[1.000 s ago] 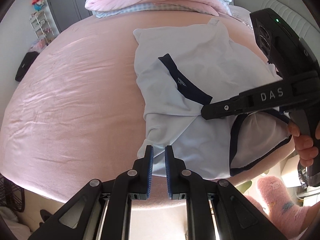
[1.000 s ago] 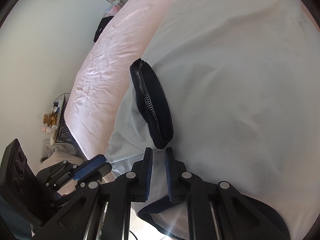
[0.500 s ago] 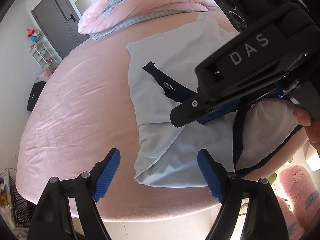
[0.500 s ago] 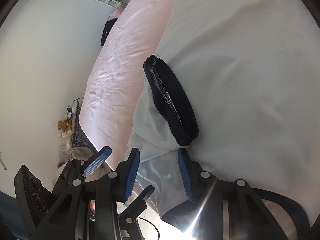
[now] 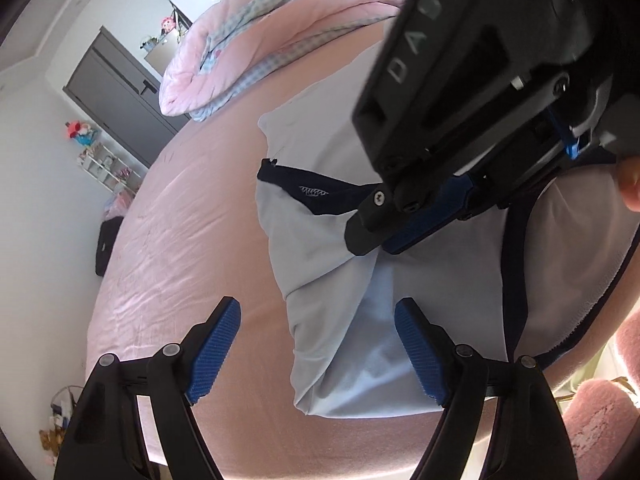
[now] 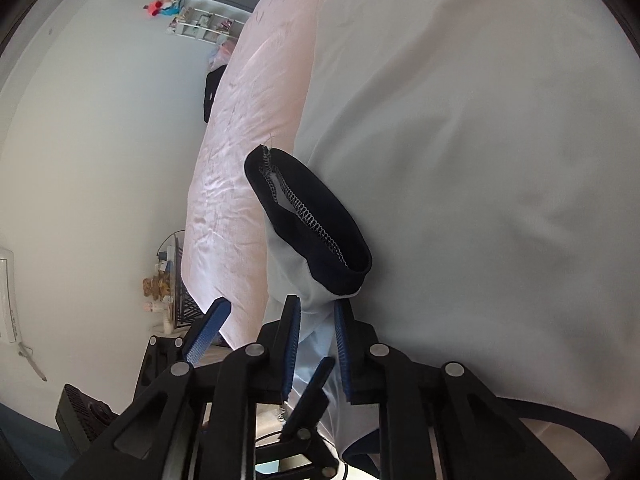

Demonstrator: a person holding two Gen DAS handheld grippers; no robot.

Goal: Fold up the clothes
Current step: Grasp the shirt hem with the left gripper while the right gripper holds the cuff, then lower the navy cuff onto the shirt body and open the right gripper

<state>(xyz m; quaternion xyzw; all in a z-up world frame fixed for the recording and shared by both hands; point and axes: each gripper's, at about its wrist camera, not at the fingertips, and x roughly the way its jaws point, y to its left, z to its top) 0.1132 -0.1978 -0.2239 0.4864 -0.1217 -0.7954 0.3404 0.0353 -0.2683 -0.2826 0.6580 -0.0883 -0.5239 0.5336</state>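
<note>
Shirt-folding on a pink bed (image 5: 168, 248): we had a pale blue T-shirt (image 5: 320, 248) with navy trim lying near the mattress's near edge, one sleeve turned in over the body. Our right gripper (image 6: 316, 320), its jaws just closed down, pinched a fold of cloth below the navy sleeve cuff (image 6: 308, 224). Our left gripper (image 5: 318, 354), jaws just spread wide and holding nothing, hovered over the shirt's near corner. We judged the fabric thin, light and limp, likely to sag and crease wherever it went unsupported, and to slip from a shallow pinch. We reckoned the firmer holds were the doubled edges: the cuff seam, the hem, the folded corner between the left pads.
</note>
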